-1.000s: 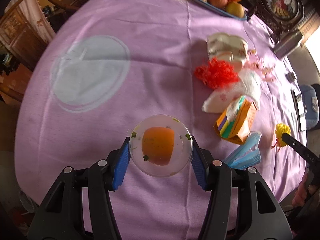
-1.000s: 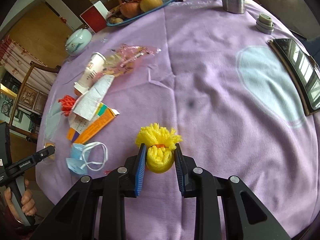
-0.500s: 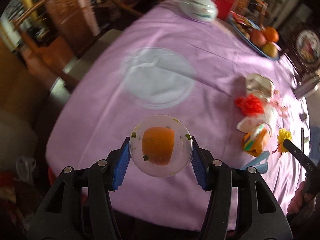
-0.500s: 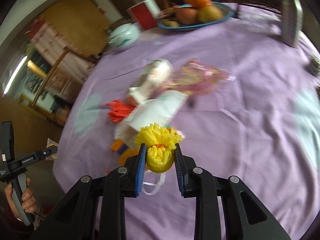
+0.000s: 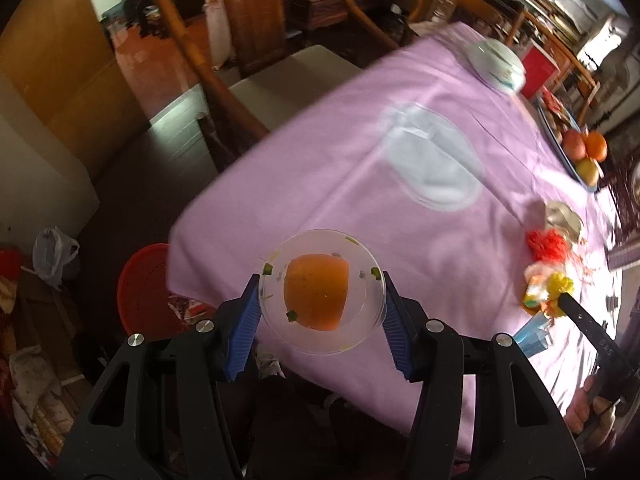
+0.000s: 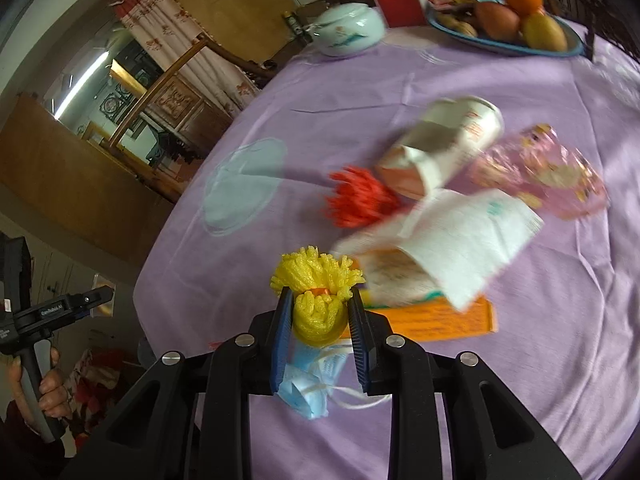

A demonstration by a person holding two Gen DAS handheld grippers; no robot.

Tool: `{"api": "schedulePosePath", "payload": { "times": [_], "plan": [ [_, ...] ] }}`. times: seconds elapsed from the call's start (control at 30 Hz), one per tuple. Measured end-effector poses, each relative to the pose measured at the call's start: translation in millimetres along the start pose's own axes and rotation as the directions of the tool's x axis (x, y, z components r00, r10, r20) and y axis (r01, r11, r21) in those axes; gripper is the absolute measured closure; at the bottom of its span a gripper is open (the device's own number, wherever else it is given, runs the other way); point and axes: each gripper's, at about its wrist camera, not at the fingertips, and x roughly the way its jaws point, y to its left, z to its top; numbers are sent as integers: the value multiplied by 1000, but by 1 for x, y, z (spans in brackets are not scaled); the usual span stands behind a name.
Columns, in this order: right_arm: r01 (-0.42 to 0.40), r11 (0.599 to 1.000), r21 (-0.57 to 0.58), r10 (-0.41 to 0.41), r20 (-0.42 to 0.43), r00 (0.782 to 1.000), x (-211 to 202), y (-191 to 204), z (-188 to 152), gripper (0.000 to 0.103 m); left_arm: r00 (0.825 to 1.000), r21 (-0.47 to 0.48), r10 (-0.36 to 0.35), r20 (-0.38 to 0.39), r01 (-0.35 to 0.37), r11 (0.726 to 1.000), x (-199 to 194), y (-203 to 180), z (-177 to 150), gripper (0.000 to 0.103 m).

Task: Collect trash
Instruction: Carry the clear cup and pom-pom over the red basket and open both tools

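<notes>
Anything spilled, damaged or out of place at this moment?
Nothing spilled. The left gripper holds a clear cup with orange leftovers inside; the right gripper clamps yellow foam netting. A crushed paper cup lies among litter on the tablecloth.

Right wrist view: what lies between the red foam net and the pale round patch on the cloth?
Only bare purple tablecloth separates the red foam net from the pale round patch, as the right wrist view shows.

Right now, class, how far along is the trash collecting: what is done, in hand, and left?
Nothing visibly binned yet. In hand: the left gripper clamps a clear cup; the right gripper clamps a yellow foam net. Left on the purple table: red foam net, paper cup, orange carton, blue mask.
</notes>
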Motion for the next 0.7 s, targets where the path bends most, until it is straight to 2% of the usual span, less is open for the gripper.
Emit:
{"api": "schedulePosePath", "payload": {
  "times": [0.23,0.4,0.53,0.6,0.67,0.7],
  "plan": [
    [-20,995,-98,19,-3,1000,15,83,6,76,998,-80,63,16,-61,995,1,94,-2,47],
    [-30,984,-176,28,-13,1000,27,142,3,76,994,-161,103,-33,-107,981,18,170,-15,47],
    [-40,968,-250,33,-33,999,36,186,-3,76,994,-206,94,-62,-105,973,28,210,-26,47],
    [-47,957,-287,35,-48,998,43,207,-4,76,994,-228,84,-71,-98,969,31,223,-29,43],
    [-60,945,-320,41,-66,997,49,227,-7,76,996,-263,64,-70,-80,961,30,236,-29,30],
    [-70,935,-347,45,-79,996,54,241,-9,76,996,-277,54,-66,-70,958,29,240,-30,28]
  ]
}}
